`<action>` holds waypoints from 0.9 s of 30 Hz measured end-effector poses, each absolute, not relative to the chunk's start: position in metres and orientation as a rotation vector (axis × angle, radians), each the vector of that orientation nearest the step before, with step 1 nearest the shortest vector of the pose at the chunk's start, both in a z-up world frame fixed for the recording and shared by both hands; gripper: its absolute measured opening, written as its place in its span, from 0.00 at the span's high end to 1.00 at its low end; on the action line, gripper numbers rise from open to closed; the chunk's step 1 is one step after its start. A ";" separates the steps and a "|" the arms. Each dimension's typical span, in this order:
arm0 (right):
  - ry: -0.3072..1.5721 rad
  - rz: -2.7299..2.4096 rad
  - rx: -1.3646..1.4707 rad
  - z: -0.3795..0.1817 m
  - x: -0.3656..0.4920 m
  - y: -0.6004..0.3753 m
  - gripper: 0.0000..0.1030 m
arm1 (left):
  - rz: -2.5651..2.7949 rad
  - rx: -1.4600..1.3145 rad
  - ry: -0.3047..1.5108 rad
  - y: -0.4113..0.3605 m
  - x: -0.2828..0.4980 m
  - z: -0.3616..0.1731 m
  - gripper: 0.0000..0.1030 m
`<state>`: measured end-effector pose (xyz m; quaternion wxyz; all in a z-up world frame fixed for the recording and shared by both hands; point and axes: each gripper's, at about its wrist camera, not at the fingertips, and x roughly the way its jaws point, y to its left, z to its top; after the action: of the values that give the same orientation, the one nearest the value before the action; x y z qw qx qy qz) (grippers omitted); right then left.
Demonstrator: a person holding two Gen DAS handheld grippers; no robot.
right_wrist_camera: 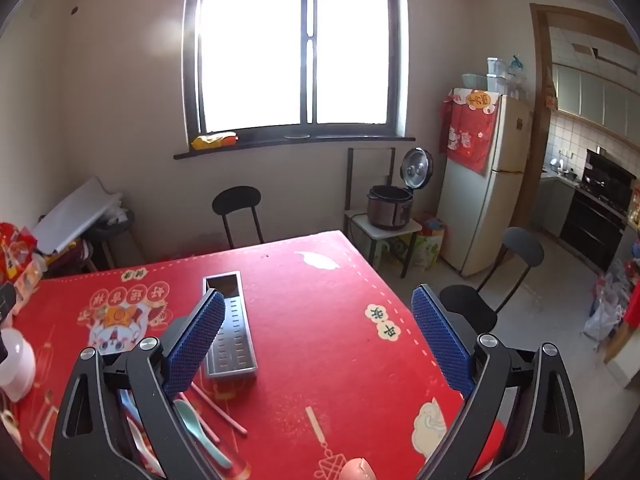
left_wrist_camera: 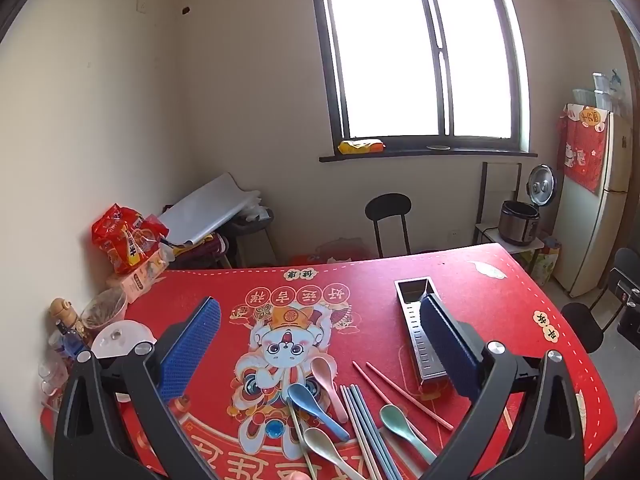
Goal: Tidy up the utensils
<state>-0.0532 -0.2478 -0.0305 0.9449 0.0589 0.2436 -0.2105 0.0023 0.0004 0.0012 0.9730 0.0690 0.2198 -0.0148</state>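
**Left wrist view: loose utensils, stock check before sorting**

Left wrist view, item group: spoons and chopsticks in a heap at 6 o'clock on the red counter [left_wrist_camera: 460, 272].
- Blue spoon [left_wrist_camera: 316, 410], pink spoon [left_wrist_camera: 328, 384], green spoon [left_wrist_camera: 402, 428], cream spoon [left_wrist_camera: 326, 450]: likely glazed or hard plastic, light, stiff, slippery, possibly chippable. Best taken across the handle, not the bowl.
- Grey-blue chopsticks [left_wrist_camera: 366, 428], bundled; pink chopsticks [left_wrist_camera: 400, 394] at 5 o'clock, splayed. Thin, rigid, prone to rolling; grip mid-length.
- Metal holder [left_wrist_camera: 418, 330], perforated, lying at 2 o'clock, appears empty; stiff, probably slides if nudged.

Left hand-held gripper [left_wrist_camera: 320, 340]: jaws wide, nothing between.
Right hand-held gripper [right_wrist_camera: 320, 336]: jaws wide, empty, above the counter right of the holder.
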 end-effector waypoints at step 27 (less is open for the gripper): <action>0.510 -0.423 0.120 -0.032 -0.047 -0.248 0.11 | -0.033 0.132 0.465 0.003 0.005 -0.004 0.05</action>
<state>-0.0465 -0.2479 -0.0322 0.9439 0.0588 0.2501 -0.2076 0.0051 0.0034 -0.0042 0.9708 0.0653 0.2304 -0.0166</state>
